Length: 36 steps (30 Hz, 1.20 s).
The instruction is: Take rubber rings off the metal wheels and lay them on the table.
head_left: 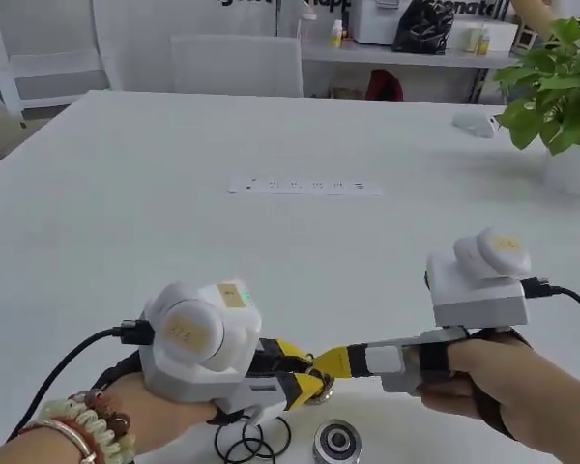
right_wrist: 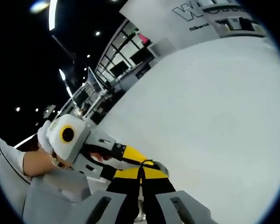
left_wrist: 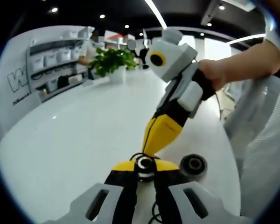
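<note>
Wide white table (head_left: 271, 242). Near its front edge, left gripper (head_left: 314, 387) clamped on metal wheel (left_wrist: 144, 167); right gripper (head_left: 326, 364) pinched narrow on rubber ring (left_wrist: 137, 156). Best: wheel held steady, ring peeled sideways over rim, no jerking. Beside them, second wheel (head_left: 336, 443) and loose rings (head_left: 251, 441).

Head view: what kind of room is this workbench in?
Probably an office or showroom: a long white table with a white power strip on it, a green potted plant, and shelves along the back wall.
</note>
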Available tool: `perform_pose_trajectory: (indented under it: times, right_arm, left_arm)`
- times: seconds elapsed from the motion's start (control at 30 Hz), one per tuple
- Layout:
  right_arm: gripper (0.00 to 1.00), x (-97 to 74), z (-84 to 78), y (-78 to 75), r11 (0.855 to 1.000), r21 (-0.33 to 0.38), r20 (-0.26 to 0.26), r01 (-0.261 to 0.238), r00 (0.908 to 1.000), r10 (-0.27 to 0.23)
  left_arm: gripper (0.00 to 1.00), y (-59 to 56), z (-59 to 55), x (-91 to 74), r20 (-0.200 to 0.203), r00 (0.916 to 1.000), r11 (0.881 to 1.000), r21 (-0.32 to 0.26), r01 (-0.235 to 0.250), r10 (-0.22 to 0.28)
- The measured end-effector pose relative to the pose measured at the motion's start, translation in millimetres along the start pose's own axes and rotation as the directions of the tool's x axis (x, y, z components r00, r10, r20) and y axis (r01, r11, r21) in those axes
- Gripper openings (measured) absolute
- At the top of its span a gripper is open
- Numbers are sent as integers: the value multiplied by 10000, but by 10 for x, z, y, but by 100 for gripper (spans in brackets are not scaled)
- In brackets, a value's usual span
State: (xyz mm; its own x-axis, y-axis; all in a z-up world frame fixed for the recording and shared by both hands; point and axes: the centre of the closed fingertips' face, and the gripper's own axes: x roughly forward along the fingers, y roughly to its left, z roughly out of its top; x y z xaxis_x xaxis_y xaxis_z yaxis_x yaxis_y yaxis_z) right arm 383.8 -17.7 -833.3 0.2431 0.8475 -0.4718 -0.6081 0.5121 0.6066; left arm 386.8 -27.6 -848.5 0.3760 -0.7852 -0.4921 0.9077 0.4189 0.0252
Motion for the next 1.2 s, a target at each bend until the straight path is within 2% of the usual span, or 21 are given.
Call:
perform_pose_trajectory:
  times: [0.17, 0.47, 0.6, 0.77, 1.0, 1.2]
  right_arm:
    - [0, -21, -39, -92, 9992, 100, -121, 382, 9992, -381]
    - [0, -48, -23, -116, 9984, 253, -63, 497, 9988, -495]
    - [0, -86, 28, -134, 9978, 403, 162, 523, 9985, -530]
    - [0, -142, 89, -153, 9968, 530, 458, 597, 9970, -622]
    - [0, -227, 215, -145, 9961, 686, 1019, 557, 9928, -625]
    - [0, -304, 301, -156, 9956, 773, 1435, 539, 9875, -646]
  left_arm:
    - [14, 7, 1, 2, -44, 10000, 9995, -313, -9, 7]
    - [15, -21, 42, -41, -233, 9997, 9999, -90, 119, -121]
    - [16, 5, 131, -97, -61, 9999, 9999, -104, 102, -102]
    - [26, 56, 238, -194, 105, 9999, 9997, -228, -7, 9]
    - [35, 125, 434, -342, 432, 9987, 9996, 32, -276, 275]
    - [40, 95, 564, -453, 559, 9982, 9994, 240, -244, 230]
